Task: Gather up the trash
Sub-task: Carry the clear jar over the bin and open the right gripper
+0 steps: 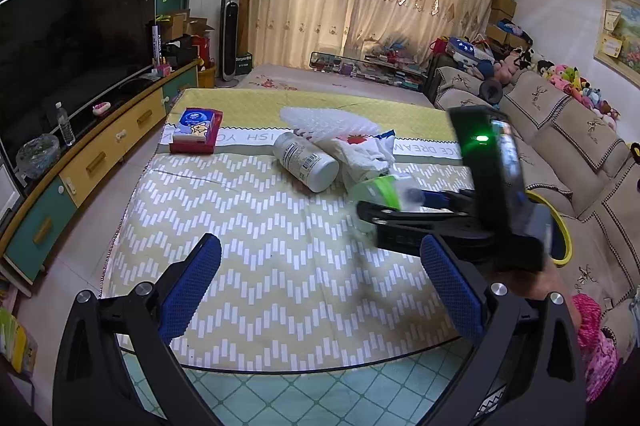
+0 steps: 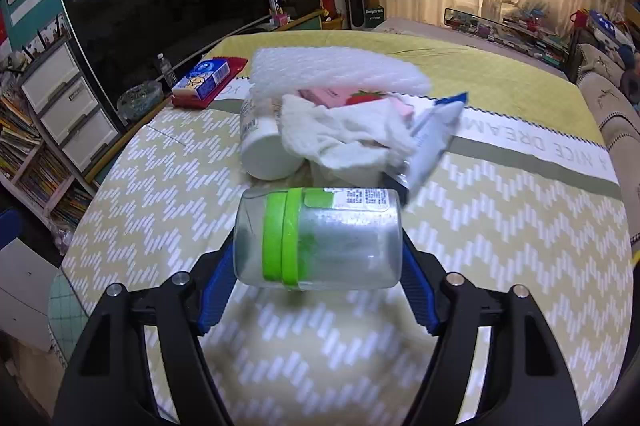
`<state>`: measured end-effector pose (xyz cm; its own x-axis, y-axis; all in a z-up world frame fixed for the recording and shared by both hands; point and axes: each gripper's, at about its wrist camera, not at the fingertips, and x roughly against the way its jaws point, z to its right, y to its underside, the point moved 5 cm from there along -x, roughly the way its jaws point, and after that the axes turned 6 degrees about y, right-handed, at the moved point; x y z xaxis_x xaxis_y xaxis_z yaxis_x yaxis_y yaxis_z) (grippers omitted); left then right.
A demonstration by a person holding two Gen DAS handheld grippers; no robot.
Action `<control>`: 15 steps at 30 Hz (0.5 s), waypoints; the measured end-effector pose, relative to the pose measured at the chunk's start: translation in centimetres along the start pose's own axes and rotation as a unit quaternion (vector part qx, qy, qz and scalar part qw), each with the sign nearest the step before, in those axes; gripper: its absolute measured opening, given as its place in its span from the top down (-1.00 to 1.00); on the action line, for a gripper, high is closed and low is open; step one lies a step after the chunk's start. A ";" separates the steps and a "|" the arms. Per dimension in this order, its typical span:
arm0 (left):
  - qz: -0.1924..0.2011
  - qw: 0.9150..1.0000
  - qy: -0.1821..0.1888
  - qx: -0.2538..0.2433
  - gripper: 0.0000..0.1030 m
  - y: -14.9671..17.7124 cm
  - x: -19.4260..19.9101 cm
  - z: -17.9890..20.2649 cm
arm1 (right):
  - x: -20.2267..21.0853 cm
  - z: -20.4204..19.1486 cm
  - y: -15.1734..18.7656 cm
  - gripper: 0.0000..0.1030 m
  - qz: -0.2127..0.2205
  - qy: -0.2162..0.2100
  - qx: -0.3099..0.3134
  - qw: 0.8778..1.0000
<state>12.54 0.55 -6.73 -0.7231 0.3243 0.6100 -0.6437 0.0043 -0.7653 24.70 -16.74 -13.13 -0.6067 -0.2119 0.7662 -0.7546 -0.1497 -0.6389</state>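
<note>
Right gripper: blue pads clamped on both ends of a clear jar with green band, held sideways above the zigzag tablecloth. Left gripper: jaws spread wide, nothing between them, over the same cloth. Beyond the jar, a trash pile: white bottle on its side, crumpled cloth, foam sheet. Tissue box sits apart, far left.

Left gripper gapes wide above the table
</note>
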 end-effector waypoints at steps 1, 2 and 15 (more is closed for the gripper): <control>-0.001 1.000 0.001 0.000 -0.91 0.0 0.0 0.0 | 0.6 0.5 0.3 -0.34 0.004 0.001 -0.004 1.000; -0.002 1.000 0.001 0.000 -0.91 0.0 -0.2 0.1 | 1.1 0.9 0.6 -0.34 0.007 0.004 -0.006 1.000; -0.019 1.000 0.017 -0.014 -0.91 0.0 -1.9 2.1 | 6.8 10.7 4.6 -0.34 0.031 0.054 -0.074 0.995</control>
<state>13.39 -2.10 -7.46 -0.6893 0.3553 0.6314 -0.6628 0.0426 -0.7476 19.77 -29.20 -11.62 -0.6699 -0.1109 0.7341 -0.7392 0.0064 -0.6735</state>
